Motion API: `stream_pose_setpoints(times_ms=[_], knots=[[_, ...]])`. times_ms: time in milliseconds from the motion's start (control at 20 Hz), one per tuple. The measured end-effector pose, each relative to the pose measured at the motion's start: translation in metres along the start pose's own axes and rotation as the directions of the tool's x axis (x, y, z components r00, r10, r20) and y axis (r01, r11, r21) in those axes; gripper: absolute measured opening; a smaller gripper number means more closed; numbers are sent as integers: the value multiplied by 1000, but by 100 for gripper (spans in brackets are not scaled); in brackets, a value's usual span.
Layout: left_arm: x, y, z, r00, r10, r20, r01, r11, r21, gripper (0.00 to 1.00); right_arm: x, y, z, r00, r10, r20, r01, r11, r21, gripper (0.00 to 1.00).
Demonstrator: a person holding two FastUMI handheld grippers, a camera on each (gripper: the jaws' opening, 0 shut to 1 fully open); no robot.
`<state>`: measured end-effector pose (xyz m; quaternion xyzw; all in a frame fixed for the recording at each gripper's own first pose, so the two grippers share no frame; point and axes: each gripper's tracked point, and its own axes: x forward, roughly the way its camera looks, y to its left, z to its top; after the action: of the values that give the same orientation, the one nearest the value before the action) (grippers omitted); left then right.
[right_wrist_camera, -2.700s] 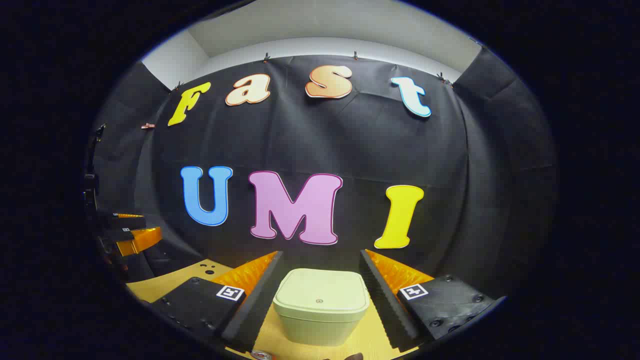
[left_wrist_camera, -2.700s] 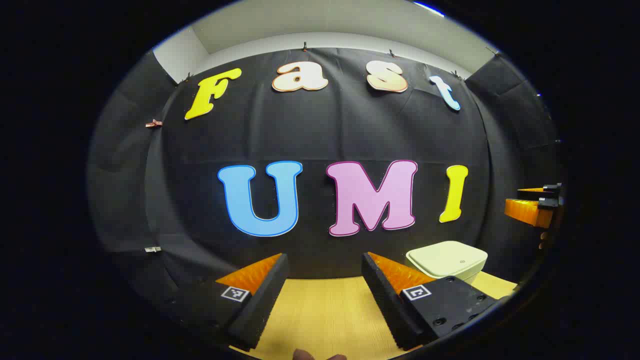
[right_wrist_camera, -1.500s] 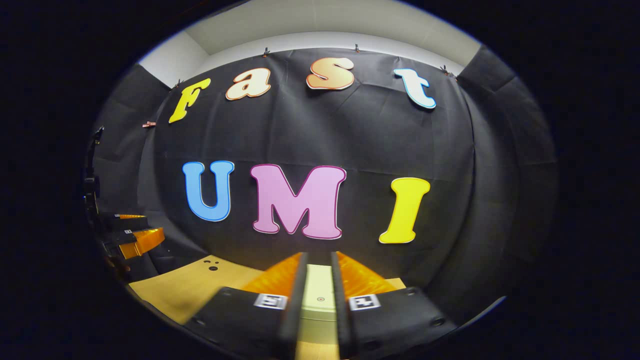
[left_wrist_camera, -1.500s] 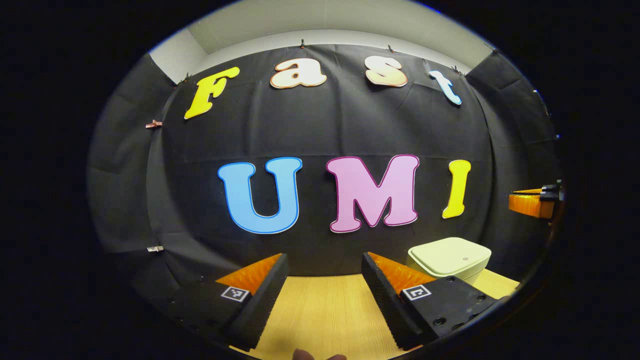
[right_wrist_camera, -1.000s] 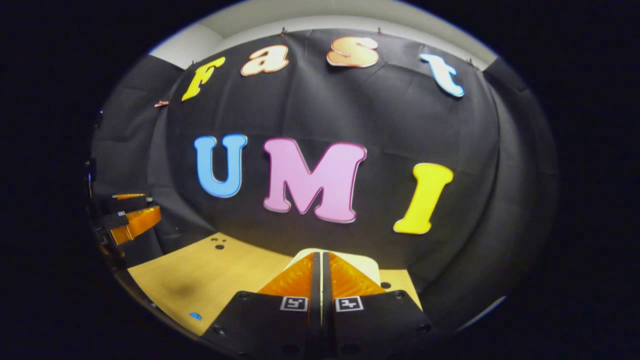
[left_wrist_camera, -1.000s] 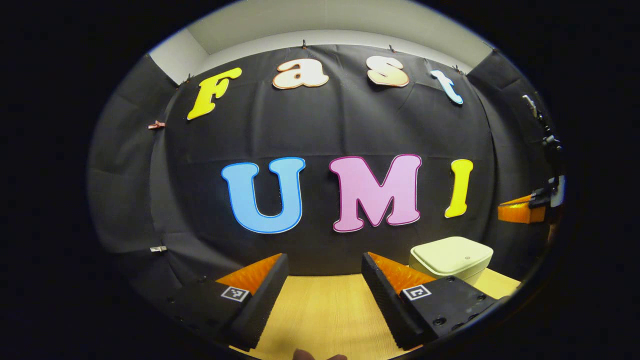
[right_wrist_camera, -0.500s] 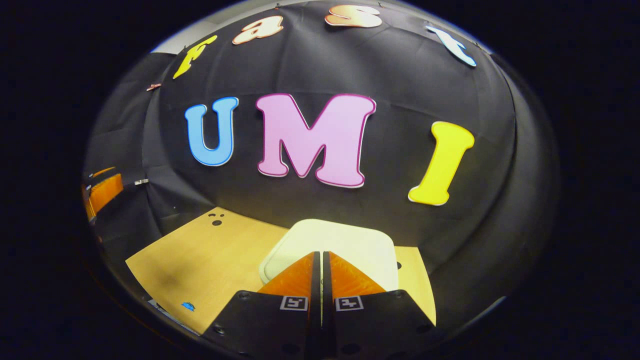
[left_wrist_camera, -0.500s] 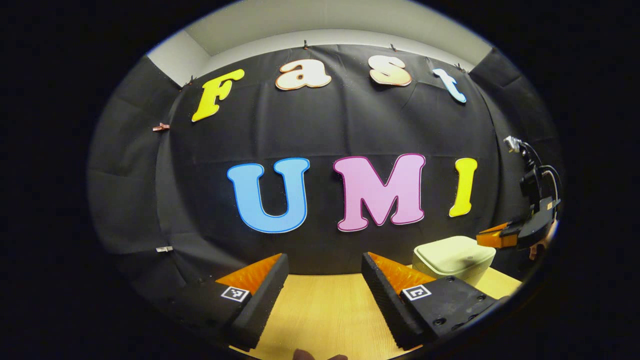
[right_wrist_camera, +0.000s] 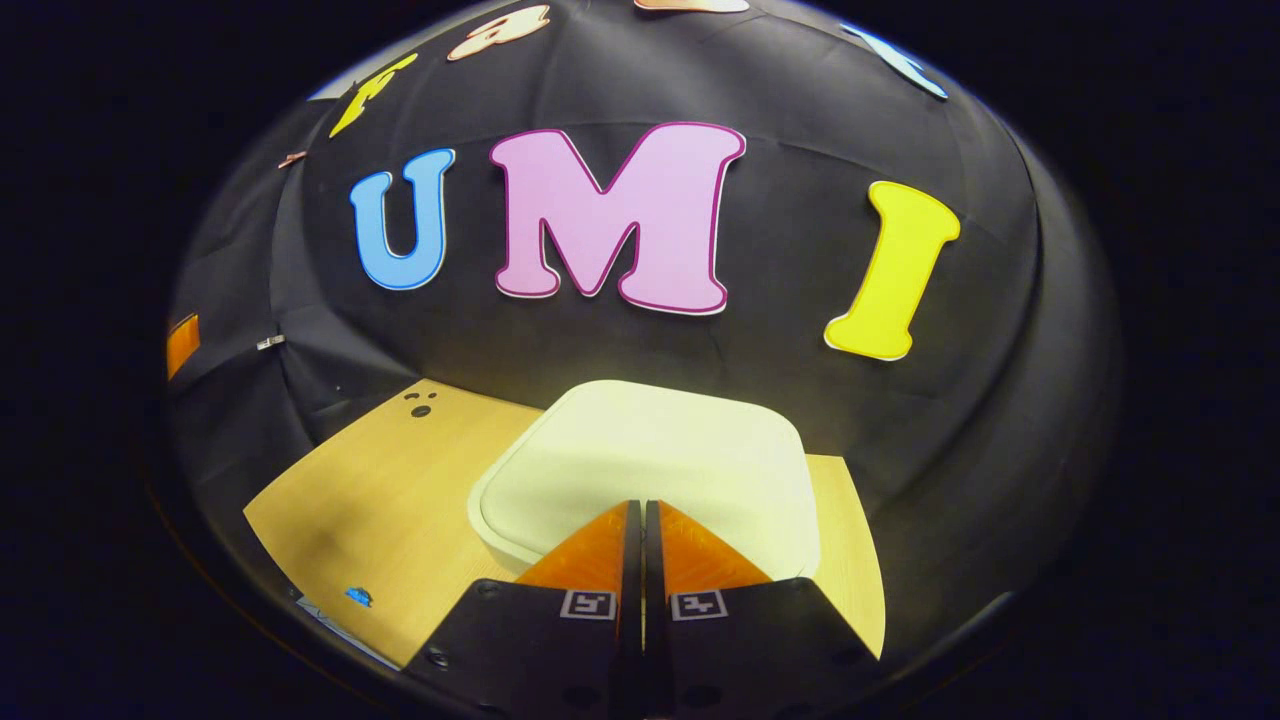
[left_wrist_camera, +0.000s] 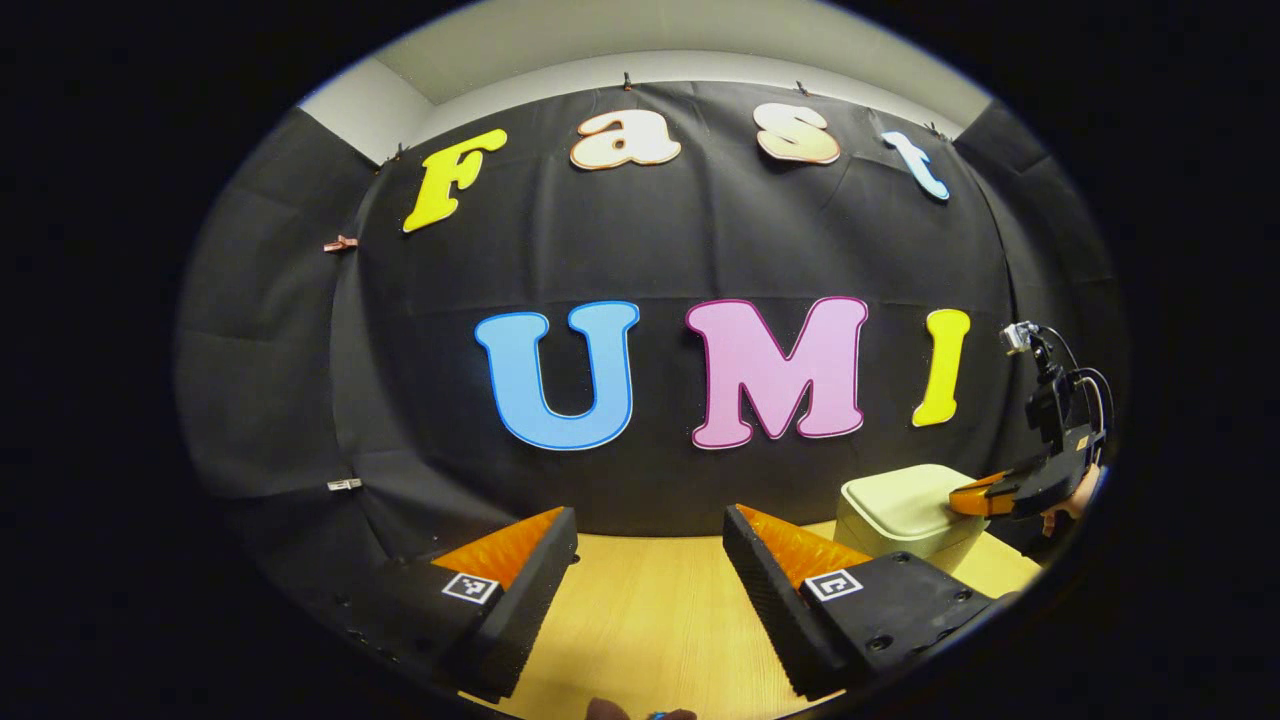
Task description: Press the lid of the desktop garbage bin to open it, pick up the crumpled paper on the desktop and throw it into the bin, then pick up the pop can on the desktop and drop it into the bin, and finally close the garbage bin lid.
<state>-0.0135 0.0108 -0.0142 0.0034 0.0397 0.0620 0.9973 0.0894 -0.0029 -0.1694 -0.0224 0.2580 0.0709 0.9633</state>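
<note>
The right gripper (right_wrist_camera: 641,515), fingers pressed together, has been lowered onto the bin lid (right_wrist_camera: 650,450) since a moment ago. The left gripper (left_wrist_camera: 650,525) is kept spread above the counter (left_wrist_camera: 650,620), unmoved.

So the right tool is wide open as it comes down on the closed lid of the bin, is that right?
Not quite. The right tool is shut, its fingers together with no gap, as the right gripper view shows. The rest holds: it is down at the closed lid of the bin.

Cream bin (right_wrist_camera: 650,460) (wood-grain desktop (right_wrist_camera: 390,500))
</note>
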Motion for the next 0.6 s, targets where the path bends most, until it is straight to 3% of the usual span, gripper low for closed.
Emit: stream_pose_setpoints(times_ms=[300,600], knots=[[2,-3,4,1000,-9,10,9,1000,6,95,1,1,-5,1000,2,-1,-2,999,-41,8],[-3,-2,7,1000,-4,19,3,1000,12,95,-3,-2,6,1000,19,21,-20,998,61,5]])
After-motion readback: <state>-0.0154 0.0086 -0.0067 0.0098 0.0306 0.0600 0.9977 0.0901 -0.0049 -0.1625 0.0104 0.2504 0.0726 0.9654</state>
